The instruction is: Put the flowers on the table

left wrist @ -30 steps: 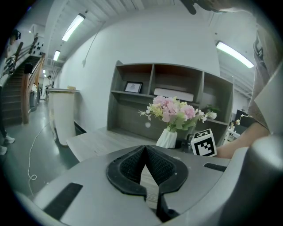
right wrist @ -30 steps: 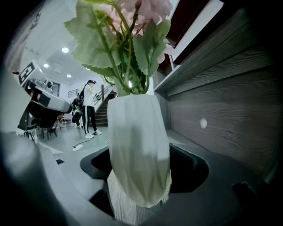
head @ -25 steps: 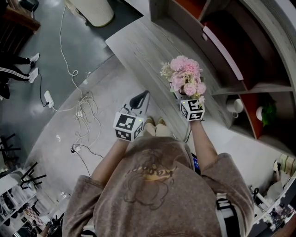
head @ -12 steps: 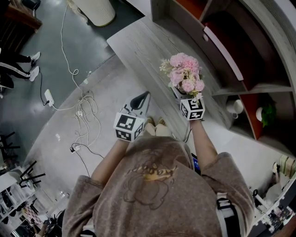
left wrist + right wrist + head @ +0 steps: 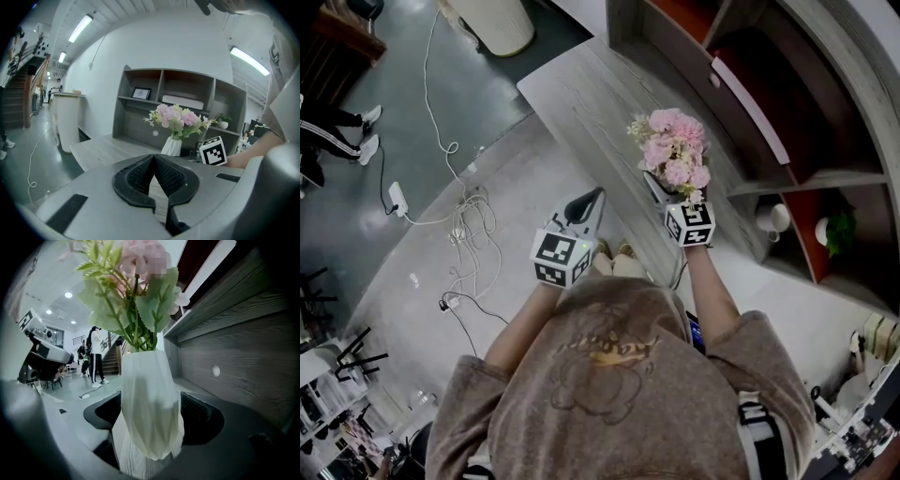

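Observation:
A bunch of pink flowers (image 5: 673,150) in a white faceted vase (image 5: 150,413) stands on the grey wooden table (image 5: 581,94), close to the shelf unit. My right gripper (image 5: 667,190) reaches around the vase from the near side. Its jaws have just been opening, and the vase stands between the pads with a thin gap on each side. My left gripper (image 5: 592,195) hangs off the table's near edge, shut and empty. In the left gripper view the flowers (image 5: 176,117) and vase (image 5: 172,146) show beyond the closed tips of the left gripper (image 5: 153,157).
A grey shelf unit (image 5: 750,103) runs along the table's far side, with a mug (image 5: 772,217) and a small plant (image 5: 837,232) in its compartments. Cables (image 5: 464,225) lie on the floor at left. A white bin (image 5: 492,21) stands beyond the table.
The right gripper's jaws have spread a little wider around the vase. The left gripper has kept still.

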Tool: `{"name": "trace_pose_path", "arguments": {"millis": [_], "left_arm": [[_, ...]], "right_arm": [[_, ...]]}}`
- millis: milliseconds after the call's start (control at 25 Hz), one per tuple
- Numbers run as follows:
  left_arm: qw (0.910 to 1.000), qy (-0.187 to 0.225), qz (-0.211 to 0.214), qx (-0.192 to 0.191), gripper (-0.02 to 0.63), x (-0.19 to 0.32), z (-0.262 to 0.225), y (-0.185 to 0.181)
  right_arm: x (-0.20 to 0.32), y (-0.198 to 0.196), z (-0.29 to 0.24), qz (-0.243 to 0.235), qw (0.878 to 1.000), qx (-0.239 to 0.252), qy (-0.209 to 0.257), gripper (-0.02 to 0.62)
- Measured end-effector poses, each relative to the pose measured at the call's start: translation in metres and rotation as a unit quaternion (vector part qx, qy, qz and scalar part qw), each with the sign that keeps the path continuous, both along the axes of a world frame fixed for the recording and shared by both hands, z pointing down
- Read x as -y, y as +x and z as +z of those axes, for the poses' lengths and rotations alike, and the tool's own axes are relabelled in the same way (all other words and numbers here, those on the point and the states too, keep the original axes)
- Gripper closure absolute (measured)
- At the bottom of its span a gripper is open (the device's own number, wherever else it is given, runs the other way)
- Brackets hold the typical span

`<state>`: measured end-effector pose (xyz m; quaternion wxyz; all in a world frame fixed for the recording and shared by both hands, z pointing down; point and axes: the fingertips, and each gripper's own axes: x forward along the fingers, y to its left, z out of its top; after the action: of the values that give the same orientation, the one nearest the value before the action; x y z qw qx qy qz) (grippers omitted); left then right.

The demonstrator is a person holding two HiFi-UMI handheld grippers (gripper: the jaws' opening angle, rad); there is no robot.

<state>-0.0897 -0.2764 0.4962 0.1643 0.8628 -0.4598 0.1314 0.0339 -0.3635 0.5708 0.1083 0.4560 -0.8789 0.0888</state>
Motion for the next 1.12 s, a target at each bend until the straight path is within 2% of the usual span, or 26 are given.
{"name": "trace_pose_path", "arguments": {"millis": [480, 1120], "left_arm": [[0.9994, 0.010, 0.014, -0.029, 0.589, 0.000, -0.008, 0.007], [0.9945, 0.029, 0.077, -0.065, 0.589, 0.000, -0.030, 0.034]], "right_arm": [[-0.026, 0.018, -0.034, 0.030, 0.999, 0.011, 0.008, 0.215], [-0.105, 0.061, -0.104, 0.103, 0.993, 0.063, 0.014, 0.217]]}}
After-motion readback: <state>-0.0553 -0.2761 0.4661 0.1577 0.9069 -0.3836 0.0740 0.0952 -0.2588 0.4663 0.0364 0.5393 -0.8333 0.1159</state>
